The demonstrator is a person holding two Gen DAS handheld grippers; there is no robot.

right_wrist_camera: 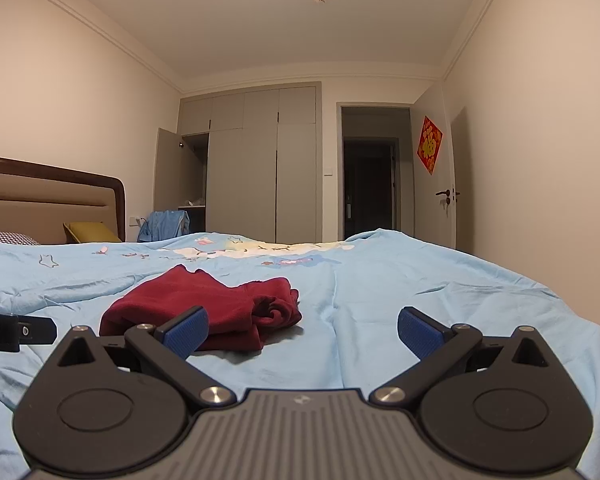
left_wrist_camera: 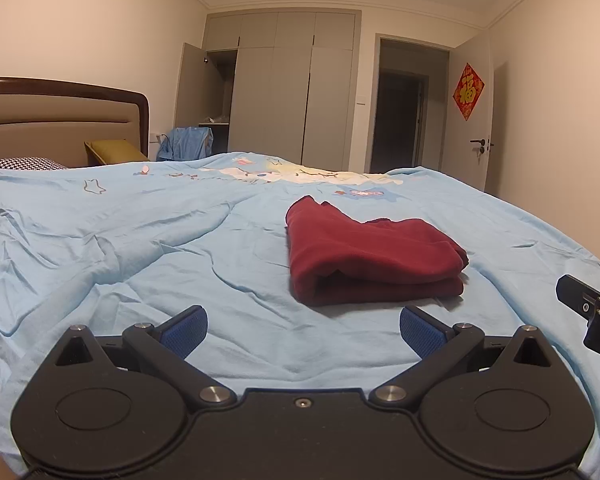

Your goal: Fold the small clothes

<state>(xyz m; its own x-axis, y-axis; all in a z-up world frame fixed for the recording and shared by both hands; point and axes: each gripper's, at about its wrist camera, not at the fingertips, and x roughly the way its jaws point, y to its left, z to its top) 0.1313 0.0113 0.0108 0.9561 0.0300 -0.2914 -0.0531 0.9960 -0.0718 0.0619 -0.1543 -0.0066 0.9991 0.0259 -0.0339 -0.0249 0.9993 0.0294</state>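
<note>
From the left wrist, the left gripper hangs low over the light blue bedspread, its 2 blue-padded fingers spread wide with nothing between them. The dark red garment lies folded on the bedspread just ahead, slightly to the right. From the right wrist, the right gripper is likewise spread wide and empty; the dark red garment sits ahead on the left, partly behind the left finger, its bunched end facing right.
</note>
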